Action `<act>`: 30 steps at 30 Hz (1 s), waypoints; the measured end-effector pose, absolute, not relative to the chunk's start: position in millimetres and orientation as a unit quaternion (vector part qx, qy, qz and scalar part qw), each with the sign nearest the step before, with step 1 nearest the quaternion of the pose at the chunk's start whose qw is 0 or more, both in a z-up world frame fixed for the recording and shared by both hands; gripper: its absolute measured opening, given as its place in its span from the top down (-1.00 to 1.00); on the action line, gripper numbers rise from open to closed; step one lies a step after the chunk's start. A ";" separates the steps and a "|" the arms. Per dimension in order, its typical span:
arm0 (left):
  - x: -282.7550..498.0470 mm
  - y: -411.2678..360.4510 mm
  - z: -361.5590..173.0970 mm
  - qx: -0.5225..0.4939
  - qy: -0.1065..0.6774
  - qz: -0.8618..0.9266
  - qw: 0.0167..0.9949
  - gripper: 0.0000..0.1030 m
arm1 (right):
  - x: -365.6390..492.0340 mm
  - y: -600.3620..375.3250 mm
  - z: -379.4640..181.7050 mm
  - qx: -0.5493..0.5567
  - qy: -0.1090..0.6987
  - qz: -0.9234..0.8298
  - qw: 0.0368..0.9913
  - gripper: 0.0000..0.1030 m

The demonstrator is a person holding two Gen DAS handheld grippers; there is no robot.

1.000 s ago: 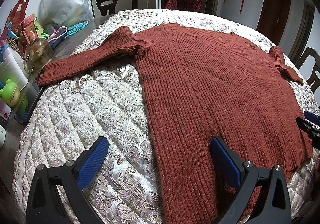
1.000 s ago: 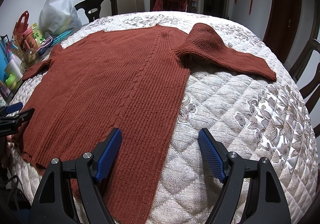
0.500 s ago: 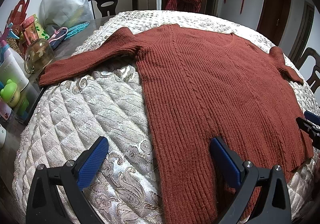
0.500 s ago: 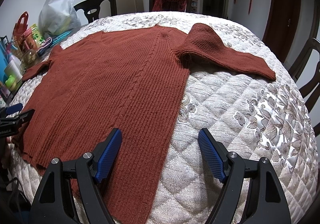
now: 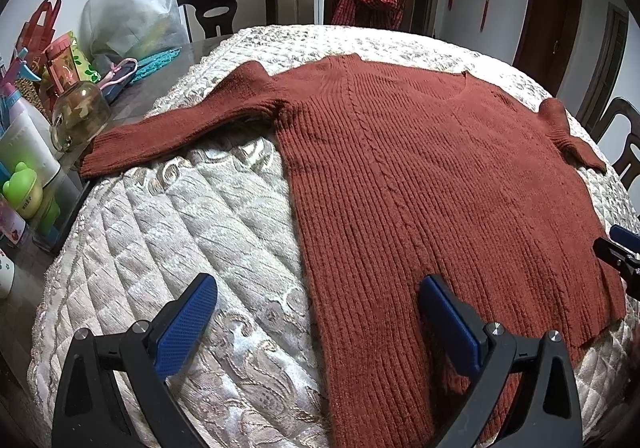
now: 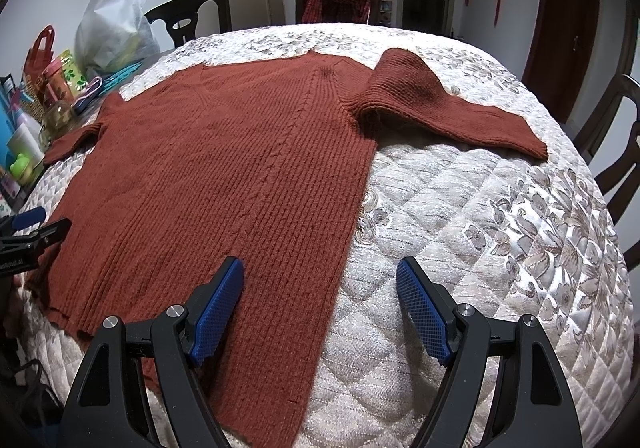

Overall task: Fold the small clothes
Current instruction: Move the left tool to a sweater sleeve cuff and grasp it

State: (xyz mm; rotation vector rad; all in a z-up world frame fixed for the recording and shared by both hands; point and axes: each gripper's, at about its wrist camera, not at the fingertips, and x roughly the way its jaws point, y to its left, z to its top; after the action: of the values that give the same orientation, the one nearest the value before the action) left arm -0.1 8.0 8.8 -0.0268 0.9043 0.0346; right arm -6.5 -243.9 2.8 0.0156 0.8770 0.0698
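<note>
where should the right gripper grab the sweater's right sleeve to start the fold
Grip the cuff end of the sweater, coming in from the outer right side, over the quilt. The sleeve lies stretched out away from the body, so its cuff is a free, thin edge with bare quilt around it. The right gripper is open, at the hem's near right corner.

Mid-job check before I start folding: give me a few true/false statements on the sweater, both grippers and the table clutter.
1. The rust-red knit sweater lies spread flat on the quilted cover. True.
2. The left gripper is clamped on the hem. False: it is open, holding nothing.
3. The right gripper is open. True.
4. Both sleeves are folded across the body. False: they extend outward.
5. A glass jar stands near the left sleeve's cuff. True.
</note>
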 end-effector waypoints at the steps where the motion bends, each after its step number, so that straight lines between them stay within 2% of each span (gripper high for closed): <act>1: 0.5 8.9 9.6 -0.013 0.435 0.017 0.900 -0.99 | -7.1 -243.6 4.2 0.006 0.423 0.034 0.906 -0.53; 14: 16.4 47.6 22.6 -0.032 0.408 0.040 0.911 -0.93 | 7.8 -222.1 24.4 -0.008 0.401 0.066 0.914 -0.53; 30: 52.7 172.0 9.7 -0.171 0.397 0.122 0.894 -0.53 | 39.0 -180.4 25.1 -0.025 0.404 0.124 0.906 -0.53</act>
State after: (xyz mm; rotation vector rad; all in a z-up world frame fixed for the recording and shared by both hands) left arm 52.7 172.0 9.7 -0.3546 0.8229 0.2533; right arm 39.0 -180.4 25.1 -0.0514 0.8347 0.2565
